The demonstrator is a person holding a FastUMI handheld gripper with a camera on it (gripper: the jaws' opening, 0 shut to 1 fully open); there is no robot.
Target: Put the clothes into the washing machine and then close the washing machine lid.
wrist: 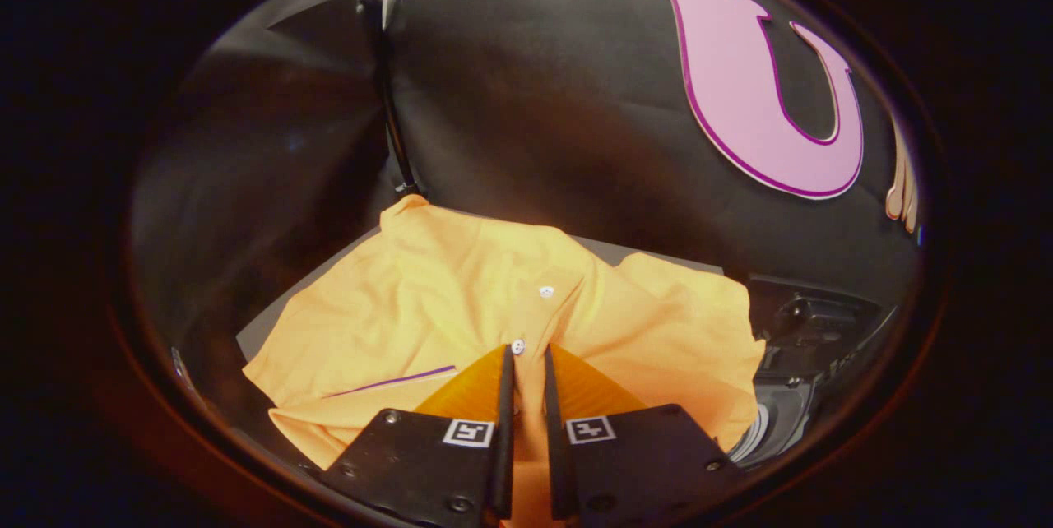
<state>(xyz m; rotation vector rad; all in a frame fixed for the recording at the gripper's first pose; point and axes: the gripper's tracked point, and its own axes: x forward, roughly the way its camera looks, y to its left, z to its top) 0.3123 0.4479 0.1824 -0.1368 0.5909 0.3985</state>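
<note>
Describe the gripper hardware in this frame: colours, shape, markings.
The gripper has two thin dark fingers with translucent orange, wedge-shaped side panels. Each finger sits on a matte black block fixed with screws. Each block carries one small square black-and-white fiducial tag near the finger base. No cables visible.

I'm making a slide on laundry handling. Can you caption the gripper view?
Claw nearly closed, pinching a fold of the orange shirt near its buttons, washing machine beside it.
</note>
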